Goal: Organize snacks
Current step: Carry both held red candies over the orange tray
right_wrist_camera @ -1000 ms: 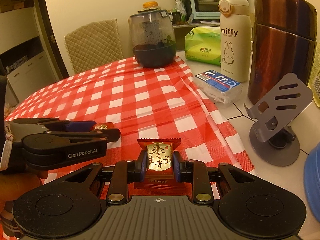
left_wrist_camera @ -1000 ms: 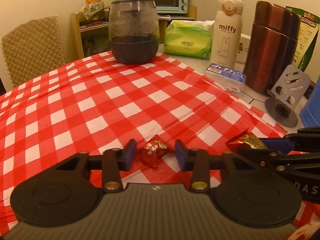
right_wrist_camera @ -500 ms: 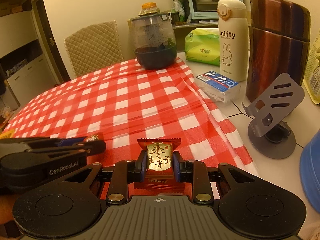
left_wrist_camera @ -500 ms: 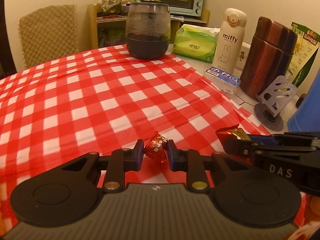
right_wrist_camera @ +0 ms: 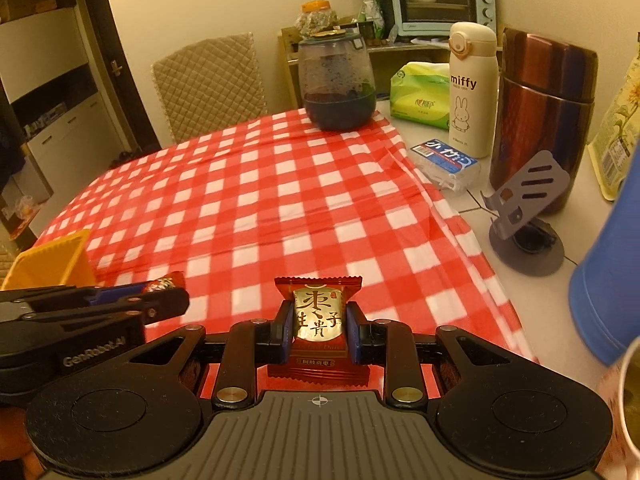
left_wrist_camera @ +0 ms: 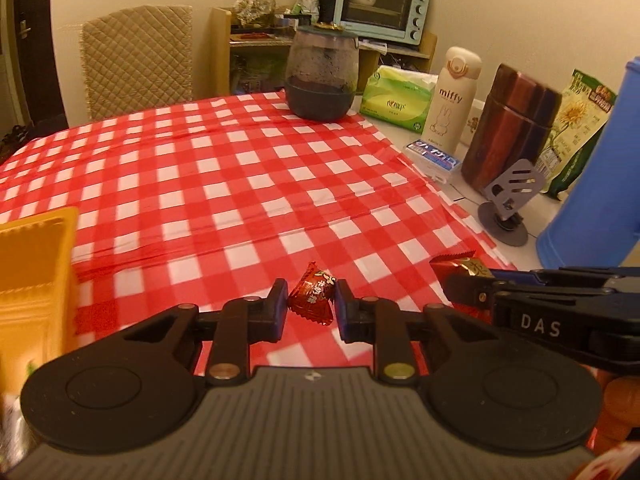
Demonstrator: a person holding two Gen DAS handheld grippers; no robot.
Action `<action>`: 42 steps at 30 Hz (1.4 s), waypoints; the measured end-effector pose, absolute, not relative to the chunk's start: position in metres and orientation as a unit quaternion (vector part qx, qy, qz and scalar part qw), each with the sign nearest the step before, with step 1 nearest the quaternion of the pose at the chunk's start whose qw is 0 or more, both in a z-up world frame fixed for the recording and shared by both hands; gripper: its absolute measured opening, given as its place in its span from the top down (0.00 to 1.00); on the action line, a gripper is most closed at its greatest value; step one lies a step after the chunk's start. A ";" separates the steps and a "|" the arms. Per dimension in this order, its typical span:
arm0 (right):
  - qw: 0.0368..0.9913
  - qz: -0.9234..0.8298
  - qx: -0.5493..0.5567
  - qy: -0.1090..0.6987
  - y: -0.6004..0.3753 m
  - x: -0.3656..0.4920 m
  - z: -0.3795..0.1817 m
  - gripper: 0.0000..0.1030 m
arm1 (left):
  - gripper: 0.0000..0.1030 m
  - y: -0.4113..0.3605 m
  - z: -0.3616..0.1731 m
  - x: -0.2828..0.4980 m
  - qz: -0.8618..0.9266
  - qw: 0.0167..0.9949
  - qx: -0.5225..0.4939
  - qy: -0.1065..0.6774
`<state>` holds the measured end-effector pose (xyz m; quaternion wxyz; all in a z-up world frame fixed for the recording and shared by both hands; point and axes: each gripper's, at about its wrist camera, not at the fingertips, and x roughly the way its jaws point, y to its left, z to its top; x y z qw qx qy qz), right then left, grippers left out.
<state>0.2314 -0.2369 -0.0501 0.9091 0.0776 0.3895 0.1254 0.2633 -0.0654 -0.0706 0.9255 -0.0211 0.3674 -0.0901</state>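
Note:
My left gripper (left_wrist_camera: 311,306) is shut on a small red twisted candy (left_wrist_camera: 313,299) and holds it above the red checked tablecloth (left_wrist_camera: 240,184). My right gripper (right_wrist_camera: 318,330) is shut on a red and gold snack packet (right_wrist_camera: 318,326), upright between its pads. The right gripper with its packet (left_wrist_camera: 460,270) shows at the right of the left wrist view. The left gripper with its candy (right_wrist_camera: 160,284) shows at the left of the right wrist view. A yellow bin (left_wrist_camera: 34,276) stands at the left edge, also in the right wrist view (right_wrist_camera: 48,264).
At the far side stand a dark glass jar (left_wrist_camera: 322,76), a green tissue pack (left_wrist_camera: 396,102), a white miffy bottle (left_wrist_camera: 452,100), a brown flask (left_wrist_camera: 508,128), a grey phone stand (left_wrist_camera: 508,200) and a blue container (left_wrist_camera: 592,184). A quilted chair (left_wrist_camera: 136,60) stands behind the table.
The left gripper closed on the red candy and lifted it off the cloth. Both grippers rose and drew back, and the yellow bin came into view at the left.

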 end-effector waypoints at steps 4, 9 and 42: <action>0.908 0.128 0.075 0.393 -0.229 0.213 -0.037 0.74 | 0.79 -0.057 -0.055 0.239 -0.083 0.927 -0.036 0.364; 0.908 0.135 0.071 0.390 -0.220 0.188 -0.019 0.74 | 0.79 -0.048 -0.038 0.209 -0.076 0.929 -0.046 0.358; 0.910 0.183 0.036 0.370 -0.148 0.070 0.024 0.74 | 0.79 0.028 0.008 0.060 -0.031 0.936 -0.071 0.342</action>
